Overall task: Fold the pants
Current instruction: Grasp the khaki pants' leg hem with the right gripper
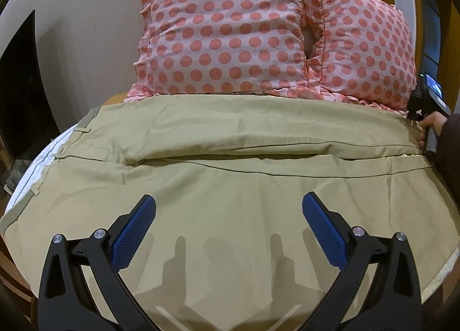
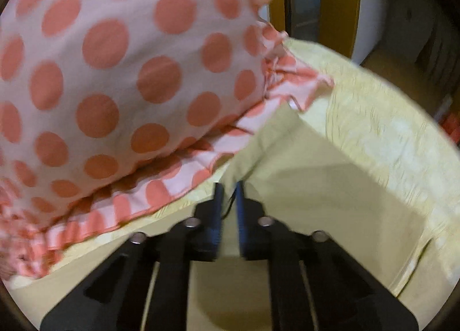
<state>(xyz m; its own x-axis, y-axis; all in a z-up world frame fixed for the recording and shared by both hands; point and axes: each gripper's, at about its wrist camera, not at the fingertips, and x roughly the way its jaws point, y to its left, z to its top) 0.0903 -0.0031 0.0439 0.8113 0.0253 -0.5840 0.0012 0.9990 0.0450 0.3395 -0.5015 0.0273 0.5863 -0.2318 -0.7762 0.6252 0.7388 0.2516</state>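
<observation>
Khaki pants (image 1: 224, 187) lie spread flat across the bed, waistband (image 1: 86, 127) at the left, legs running right. My left gripper (image 1: 228, 207) is open and empty, held just above the near leg. My right gripper (image 2: 229, 187) is shut on the pants' hem fabric (image 2: 267, 141) at the far right end, next to the pillows. It shows in the left wrist view (image 1: 425, 130) at the right edge, held by a hand.
Two pink pillows with coral polka dots (image 1: 230, 35) (image 2: 115, 72) stand along the far side of the pants. A pale yellow bedsheet (image 2: 388, 118) covers the bed. A white wall (image 1: 80, 15) is behind, and a yellow frame (image 2: 339, 0) lies beyond the bed edge.
</observation>
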